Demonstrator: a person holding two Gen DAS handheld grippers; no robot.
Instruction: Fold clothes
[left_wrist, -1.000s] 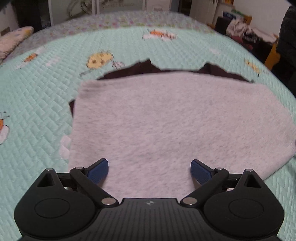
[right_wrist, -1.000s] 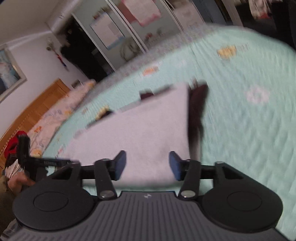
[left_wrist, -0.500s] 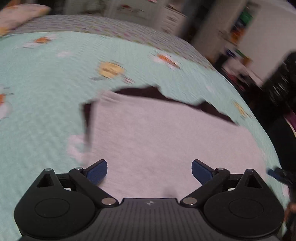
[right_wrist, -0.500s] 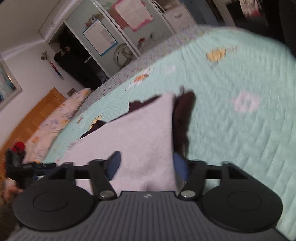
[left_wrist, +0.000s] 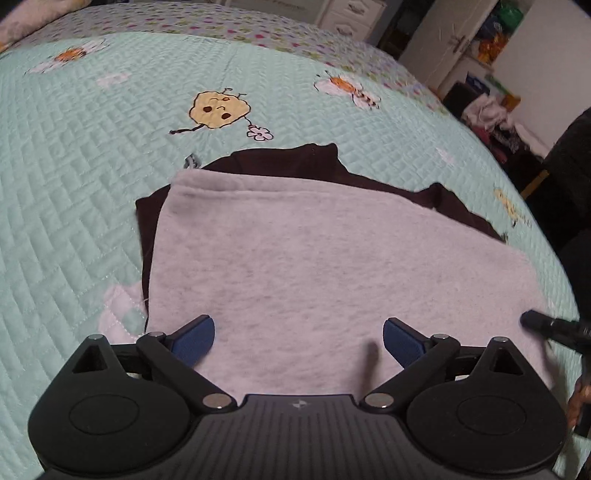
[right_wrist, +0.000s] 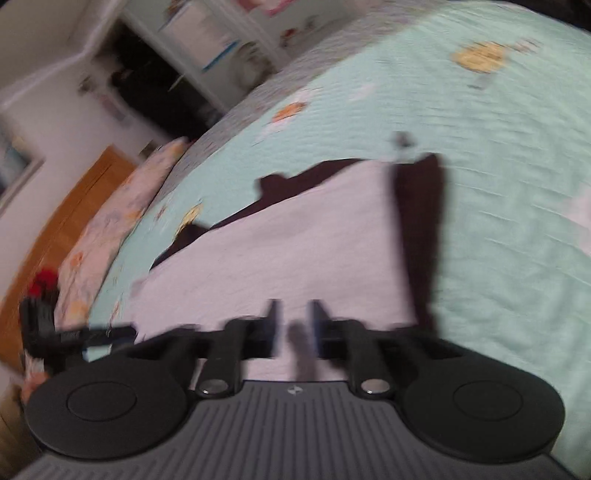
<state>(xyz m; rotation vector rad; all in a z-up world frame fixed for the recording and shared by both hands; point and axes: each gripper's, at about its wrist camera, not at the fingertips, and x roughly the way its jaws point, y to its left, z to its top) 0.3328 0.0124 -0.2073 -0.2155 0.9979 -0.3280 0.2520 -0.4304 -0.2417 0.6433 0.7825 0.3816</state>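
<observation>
In the left wrist view, the left gripper (left_wrist: 298, 334) stands at the bottom of the frame with its blue-padded jaws spread wide and nothing between them, above the light grey fleece garment (left_wrist: 314, 266) that fills the middle of the frame on the mint-green quilted bedspread (left_wrist: 74, 166), a dark brown garment (left_wrist: 295, 160) showing from under its upper and left edges. In the blurred right wrist view, the right gripper (right_wrist: 293, 325) at bottom centre has just been closing; its jaws are narrow over the grey garment's near edge, though whether cloth is pinched cannot be told.
</observation>
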